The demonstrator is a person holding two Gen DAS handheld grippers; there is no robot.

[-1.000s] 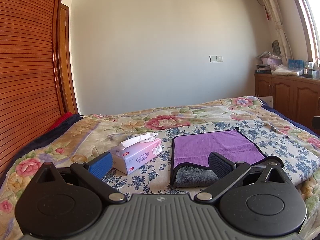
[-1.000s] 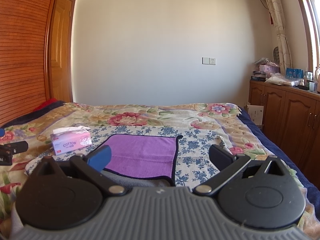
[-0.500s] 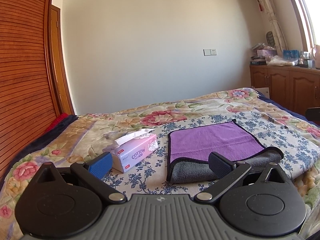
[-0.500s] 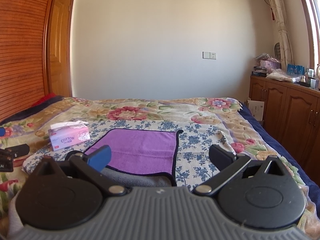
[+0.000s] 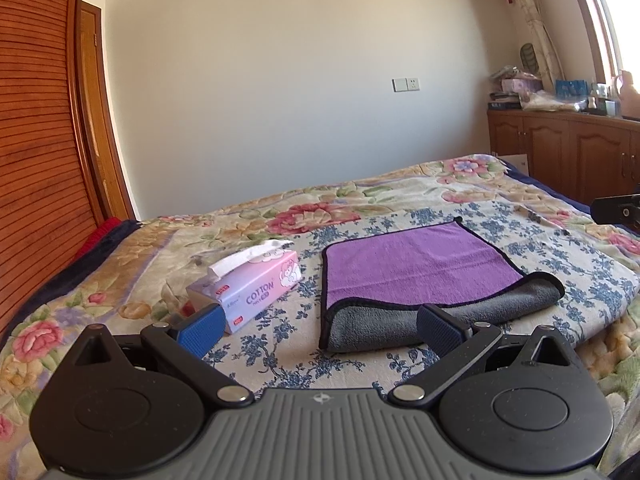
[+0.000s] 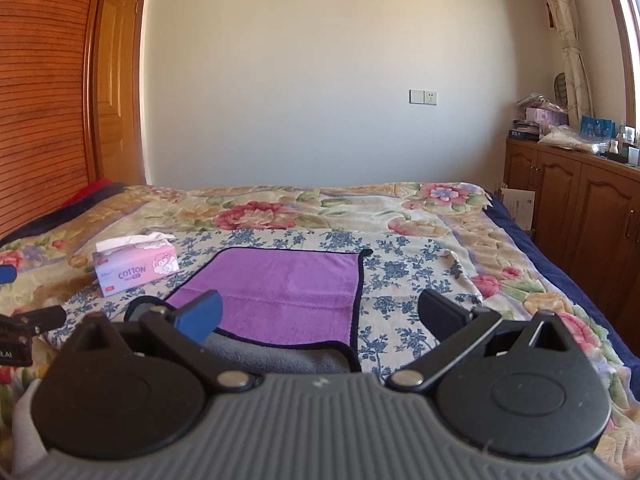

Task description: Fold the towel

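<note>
My left gripper (image 5: 320, 326) and right gripper (image 6: 318, 314) both spread wide, empty, purple towel (image 5: 416, 264) ahead (near edge turned back, grey), floral bedspread (image 5: 360, 196), tissue box (image 5: 250, 286) left of it, wooden cabinets (image 6: 576, 208) far right.

the towel (image 5: 416, 268) lies on the bed (image 5: 500, 192), its near edge turned back over itself. the tissue box (image 5: 256, 286) sits just left of the towel, apart from it.

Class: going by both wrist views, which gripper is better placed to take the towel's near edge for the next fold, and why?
Probably the right gripper: its open fingers straddle the towel and its near grey edge. The left gripper, also open, faces mostly bedspread beside the tissue box.
</note>
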